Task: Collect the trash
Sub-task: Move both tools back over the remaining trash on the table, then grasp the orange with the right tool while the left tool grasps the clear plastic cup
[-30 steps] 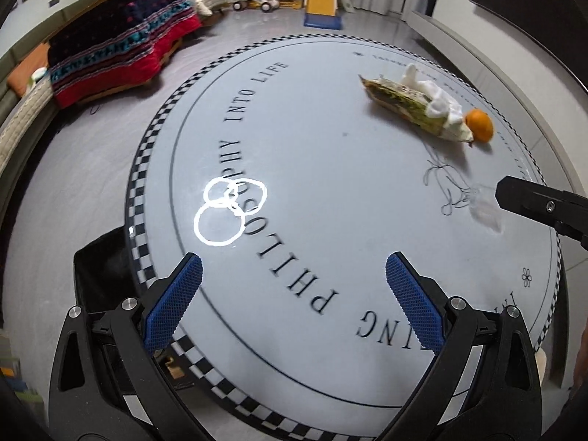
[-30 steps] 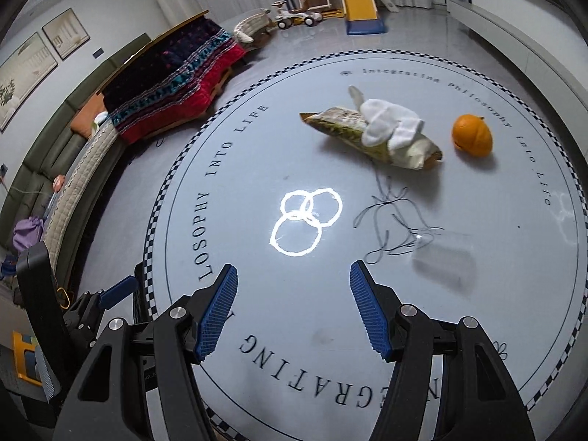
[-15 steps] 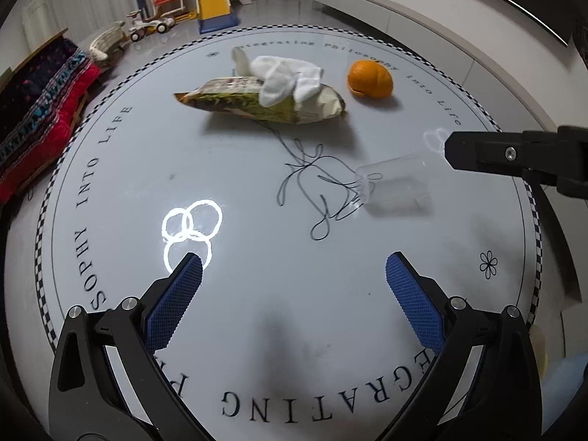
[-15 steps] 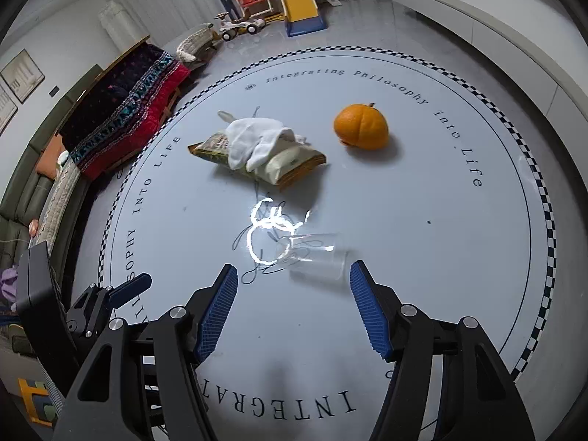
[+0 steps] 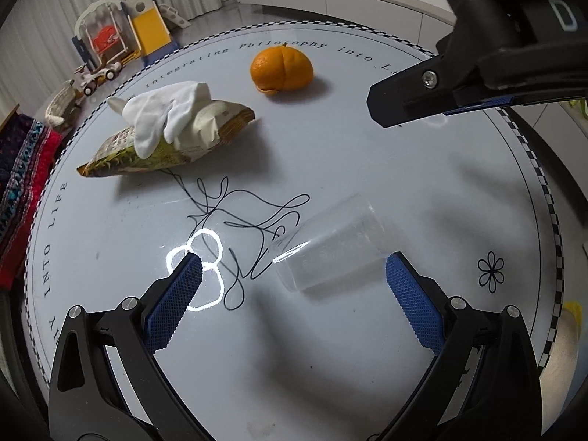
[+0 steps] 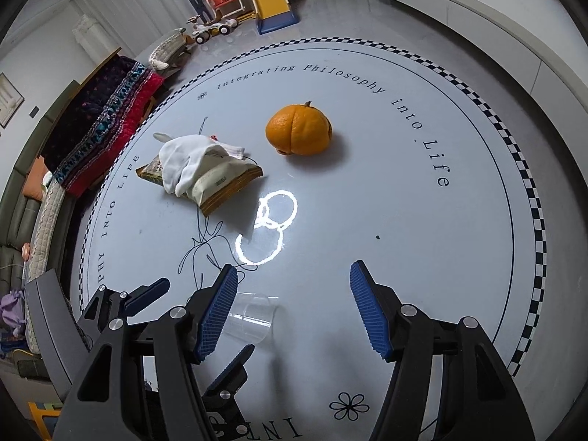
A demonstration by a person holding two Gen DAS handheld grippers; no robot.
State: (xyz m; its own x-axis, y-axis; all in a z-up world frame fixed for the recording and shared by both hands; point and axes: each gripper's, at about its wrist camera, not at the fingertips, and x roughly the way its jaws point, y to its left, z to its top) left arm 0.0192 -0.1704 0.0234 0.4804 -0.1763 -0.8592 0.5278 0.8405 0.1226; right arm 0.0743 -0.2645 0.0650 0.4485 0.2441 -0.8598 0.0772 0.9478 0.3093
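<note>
- Closing in: both my grippers have swung across the round counter (image 5: 367,139) and dropped lower, so the litter that sat far off a second ago now fills the view.
- Left gripper (image 5: 294,279) hangs spread wide with nothing between the pads; the clear plastic cup (image 5: 330,246) lies on its side just ahead of them, its far side nearly at the right-hand pad.
- Right gripper (image 6: 290,305) also stands open and empty, pointing towards the orange peel (image 6: 298,130), which is well apart from it.
- That puts the cup first in line for my left, I'd judge; nothing collected yet.
- Snack wrapper (image 5: 165,147) with a crumpled white tissue (image 5: 161,110) on top, plus a tangle of black thread (image 5: 242,213), lie untouched.
- Hard to read: the cup is see-through and lamp glare sits beside it; no bin shows anywhere.
</note>
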